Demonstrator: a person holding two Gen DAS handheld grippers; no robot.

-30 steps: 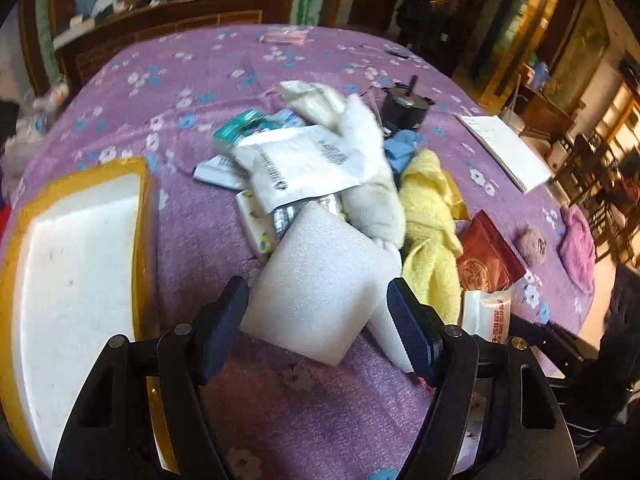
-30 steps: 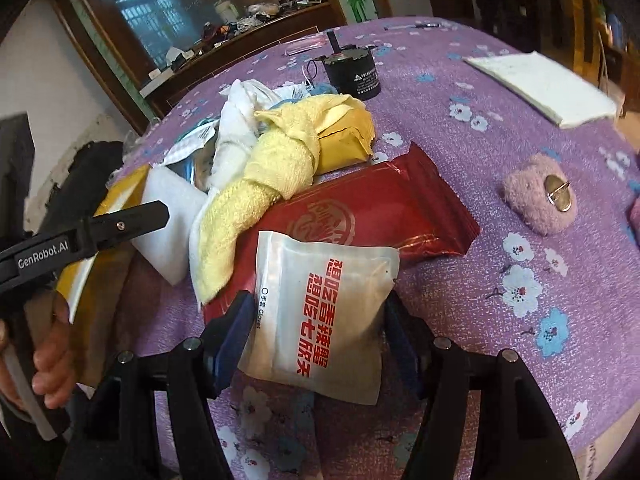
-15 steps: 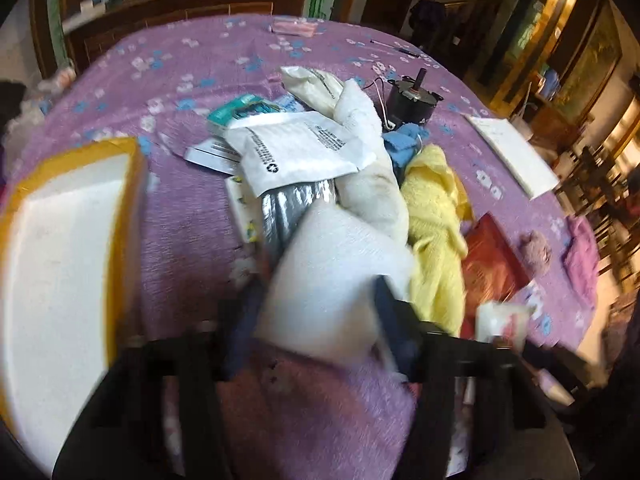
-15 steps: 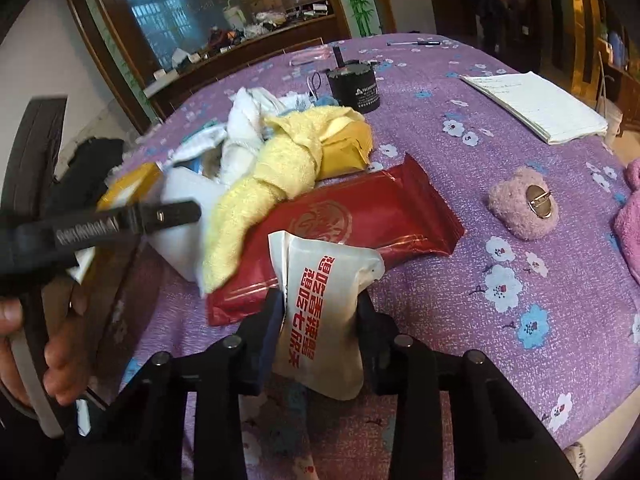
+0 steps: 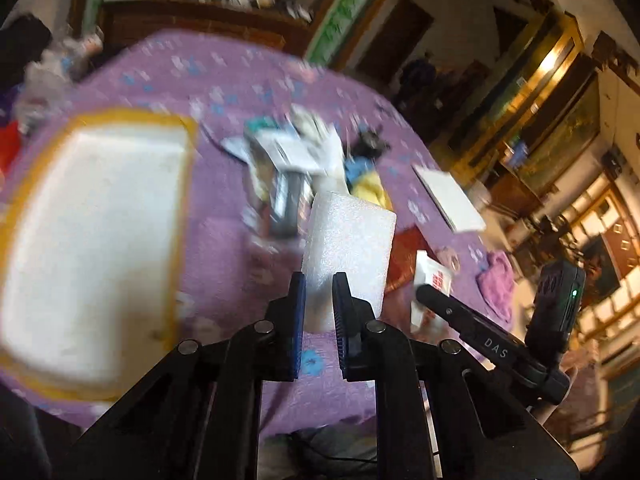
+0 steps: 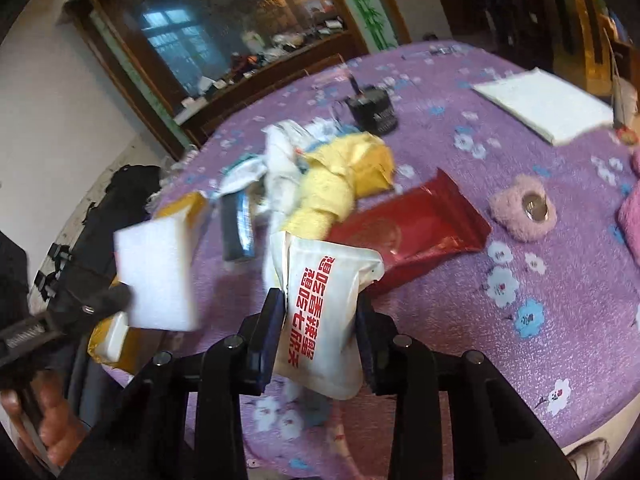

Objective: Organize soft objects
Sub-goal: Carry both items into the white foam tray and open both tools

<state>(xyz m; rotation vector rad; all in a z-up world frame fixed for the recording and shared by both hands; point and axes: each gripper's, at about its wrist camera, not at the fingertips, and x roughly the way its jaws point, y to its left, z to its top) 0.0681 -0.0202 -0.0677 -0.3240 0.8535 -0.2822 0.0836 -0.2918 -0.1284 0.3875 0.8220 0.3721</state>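
My left gripper (image 5: 319,280) pinches the lower corner of a white foam block (image 5: 352,236), jaws still closing and pads pressing into it. The block hangs above the purple flowered tablecloth (image 5: 224,264), right of a yellow-rimmed white foam tray (image 5: 92,216). In the right wrist view the same block (image 6: 156,272) shows blurred at the left, over the tray's corner (image 6: 188,208). My right gripper (image 6: 320,304) is shut on a white snack packet with red writing (image 6: 324,280), raised off the cloth. Behind it lie a red packet (image 6: 416,228) and a yellow towel (image 6: 332,184).
A heap of white cloth, papers and a silver pack (image 6: 240,224) sits mid-table, a black motor (image 6: 372,112) behind it. A pink fuzzy pad (image 6: 524,212) and a white notebook (image 6: 544,104) lie to the right. A hand (image 6: 52,432) holds the left gripper's handle.
The left gripper went from open around the foam block to shut on it, lifted it and swung toward the tray. The right gripper shut on the snack packet and raised it slightly.
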